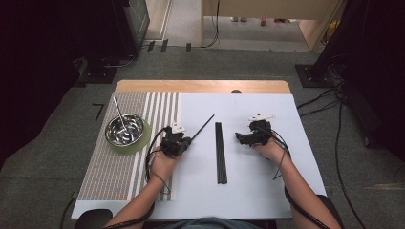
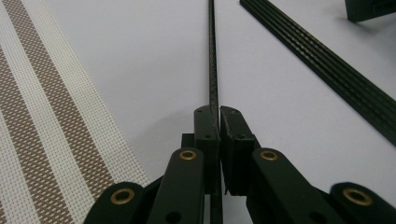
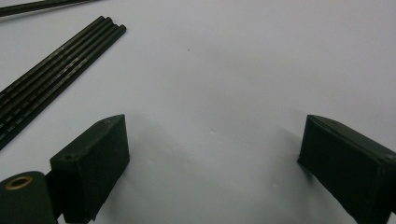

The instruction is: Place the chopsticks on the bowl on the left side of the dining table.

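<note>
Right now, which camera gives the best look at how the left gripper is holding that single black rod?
The left gripper view: the left gripper clamps the single rod between its pads. The high view shows it small, slanting away from the gripper. The right gripper view shows a sliver top left.

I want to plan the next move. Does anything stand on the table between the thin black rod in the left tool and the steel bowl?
Nothing visible does. The left tool is shut on the thin black rod; only flat striped mat lies between it and the steel bowl.
</note>
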Available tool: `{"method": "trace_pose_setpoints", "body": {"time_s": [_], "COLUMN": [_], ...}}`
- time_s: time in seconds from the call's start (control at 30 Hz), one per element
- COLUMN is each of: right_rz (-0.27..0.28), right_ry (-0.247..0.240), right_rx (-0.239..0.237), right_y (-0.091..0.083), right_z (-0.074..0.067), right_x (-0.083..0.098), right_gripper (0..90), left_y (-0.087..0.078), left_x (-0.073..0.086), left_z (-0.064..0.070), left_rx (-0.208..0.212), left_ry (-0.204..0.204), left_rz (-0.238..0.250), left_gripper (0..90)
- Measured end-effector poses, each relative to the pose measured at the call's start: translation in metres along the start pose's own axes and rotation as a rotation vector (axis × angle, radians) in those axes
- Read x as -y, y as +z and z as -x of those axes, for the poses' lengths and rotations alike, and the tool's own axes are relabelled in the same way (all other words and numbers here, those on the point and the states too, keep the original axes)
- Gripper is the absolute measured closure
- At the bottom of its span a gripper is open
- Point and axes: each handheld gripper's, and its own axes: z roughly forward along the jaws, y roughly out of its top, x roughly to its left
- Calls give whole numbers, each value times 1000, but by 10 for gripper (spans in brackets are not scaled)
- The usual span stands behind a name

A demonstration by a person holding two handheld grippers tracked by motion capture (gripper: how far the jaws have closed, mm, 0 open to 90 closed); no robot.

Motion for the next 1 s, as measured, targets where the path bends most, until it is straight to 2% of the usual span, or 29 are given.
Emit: {"method": "trace_pose_setpoints", "body": {"time_s": [0.37,0.67,1.0], "right_rz": [0,0,-1], "right_ry": [0,0,1], "right_rx": [0,0,0], "right_y": [0,0,0], "right_z": [0,0,0], "right_x": [0,0,0], "right_gripper": [78,78,78], "left_y": [-6,-14,-19], "left_x": [-6,-12,-16], "left_z": [-5,-6,-11], "left_rx": [24,38,58], "left_ry": [-3,-5,-9], "left_rz": [8,35,37], "left_gripper": [875,876,876]}}
